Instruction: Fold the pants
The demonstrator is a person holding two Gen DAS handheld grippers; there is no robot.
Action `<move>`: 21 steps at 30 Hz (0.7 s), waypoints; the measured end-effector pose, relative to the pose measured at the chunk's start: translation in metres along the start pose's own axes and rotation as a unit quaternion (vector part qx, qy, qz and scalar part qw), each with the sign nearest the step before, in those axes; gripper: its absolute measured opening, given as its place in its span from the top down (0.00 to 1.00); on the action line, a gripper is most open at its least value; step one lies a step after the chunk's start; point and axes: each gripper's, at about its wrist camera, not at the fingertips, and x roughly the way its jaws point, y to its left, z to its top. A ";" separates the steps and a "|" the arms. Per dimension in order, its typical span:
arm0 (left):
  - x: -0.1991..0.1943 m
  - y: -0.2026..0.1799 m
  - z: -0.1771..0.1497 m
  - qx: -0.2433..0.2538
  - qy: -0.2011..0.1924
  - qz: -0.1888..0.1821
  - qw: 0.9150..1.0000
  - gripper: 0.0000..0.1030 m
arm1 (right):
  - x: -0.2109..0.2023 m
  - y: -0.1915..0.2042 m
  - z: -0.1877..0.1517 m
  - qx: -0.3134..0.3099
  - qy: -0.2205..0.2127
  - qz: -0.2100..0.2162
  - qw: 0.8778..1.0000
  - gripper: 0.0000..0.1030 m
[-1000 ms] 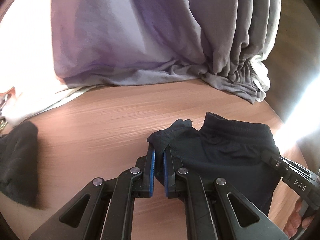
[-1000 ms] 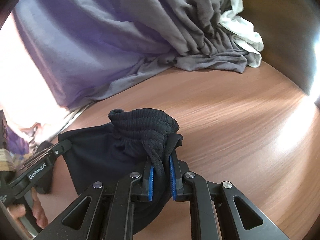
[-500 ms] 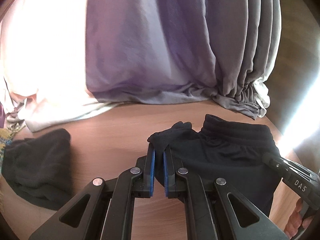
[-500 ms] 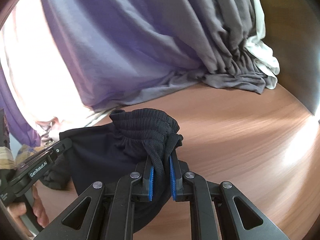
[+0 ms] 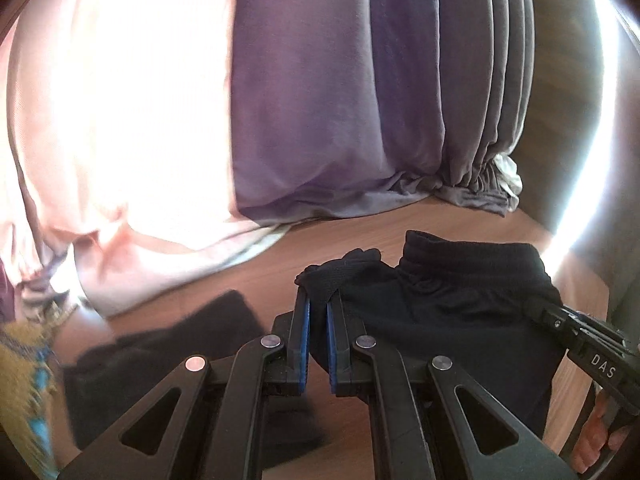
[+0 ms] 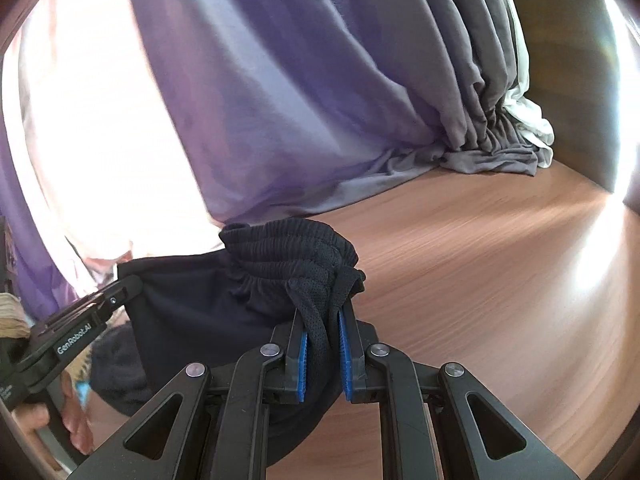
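Clamping one corner of the black pants (image 5: 452, 320), the left gripper (image 5: 318, 312) had its blue pads pressed together on a fold of dark fabric, while the right gripper (image 6: 322, 320) pinched the bunched elastic waistband at the other corner. Between them the pants hung stretched above the wooden bench (image 6: 480, 280), waistband toward the far side. No container showed in either view. A second dark garment (image 5: 168, 360) lay blurred on the bench to the near left, with a yellow and blue patterned cloth (image 5: 24, 372) at the left edge. Purple-grey curtains (image 5: 340, 100) fell to the far edge of the bench, their hem bunched beside a white cloth (image 6: 528, 120) at the far right. Compared with a second before, both grippers had carried the pants leftward and higher with the same grip, so the dark garment sat closer under the left gripper and more bright curtain filled the left.
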 end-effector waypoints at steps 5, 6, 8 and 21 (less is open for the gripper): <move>-0.012 0.053 0.004 0.022 -0.004 -0.003 1.000 0.91 | 0.000 0.060 -0.016 0.010 -0.012 -0.010 1.000 0.87; -0.013 0.062 0.003 0.023 -0.005 -0.002 1.000 0.91 | 0.001 0.071 -0.018 0.010 -0.013 -0.009 1.000 0.87; -0.013 0.082 0.004 0.024 -0.004 0.006 1.000 0.91 | 0.006 0.094 -0.020 0.002 -0.018 -0.009 1.000 0.87; 0.009 0.188 -0.005 0.005 0.035 0.014 0.999 0.91 | 0.059 0.183 -0.042 -0.007 0.001 0.007 1.000 0.87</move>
